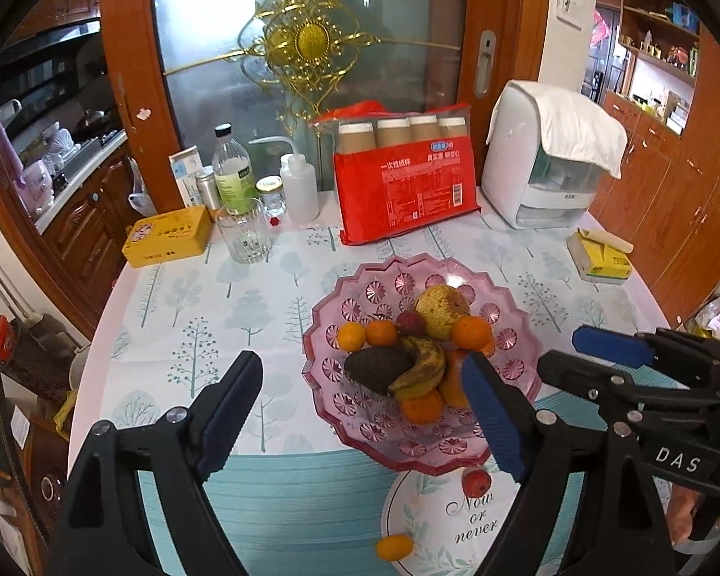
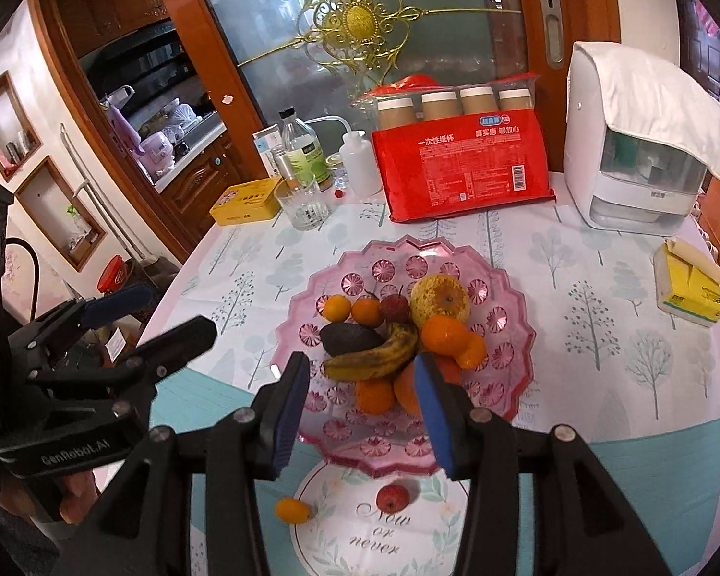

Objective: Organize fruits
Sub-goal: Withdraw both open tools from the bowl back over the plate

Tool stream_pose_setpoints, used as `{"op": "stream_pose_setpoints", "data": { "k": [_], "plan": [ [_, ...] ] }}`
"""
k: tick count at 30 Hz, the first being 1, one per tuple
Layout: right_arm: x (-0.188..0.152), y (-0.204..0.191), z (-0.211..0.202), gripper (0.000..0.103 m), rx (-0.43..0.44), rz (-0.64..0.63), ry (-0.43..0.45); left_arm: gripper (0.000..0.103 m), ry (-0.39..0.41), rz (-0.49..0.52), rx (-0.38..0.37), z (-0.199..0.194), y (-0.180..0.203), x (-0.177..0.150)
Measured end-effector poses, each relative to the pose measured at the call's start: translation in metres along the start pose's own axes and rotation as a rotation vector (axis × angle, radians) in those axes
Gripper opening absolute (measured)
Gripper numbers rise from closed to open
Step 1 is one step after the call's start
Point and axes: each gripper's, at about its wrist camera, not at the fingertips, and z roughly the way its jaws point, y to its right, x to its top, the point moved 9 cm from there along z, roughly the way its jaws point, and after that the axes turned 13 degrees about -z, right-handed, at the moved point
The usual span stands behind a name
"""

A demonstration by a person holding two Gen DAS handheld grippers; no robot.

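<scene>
My left gripper hangs released, jaws wide with nothing between them; my right gripper is parted too and empty. Just beyond both sits the pink fruit dish, piled with banana, avocado, pear and oranges. Nearer me, a red fruit and a kumquat lie on the round mat.
</scene>
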Motion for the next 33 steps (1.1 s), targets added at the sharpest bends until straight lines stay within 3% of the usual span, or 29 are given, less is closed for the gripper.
{"op": "stream_pose_setpoints", "data": {
  "k": [14, 24, 33],
  "plan": [
    [-0.064, -0.006, -0.014, 0.046, -0.058, -0.011, 0.016, 0.085, 0.112, -0.054, 0.056, -0.025, -0.016, -0.051],
    [-0.119, -0.012, 0.018, 0.046, -0.047, -0.004, -0.051, 0.085, 0.031, -0.175, 0.097, 0.008, -0.045, -0.124],
    [-0.160, -0.012, 0.056, 0.046, -0.040, 0.014, -0.136, 0.085, -0.079, -0.197, 0.132, 0.051, -0.053, -0.188]
  ]
}}
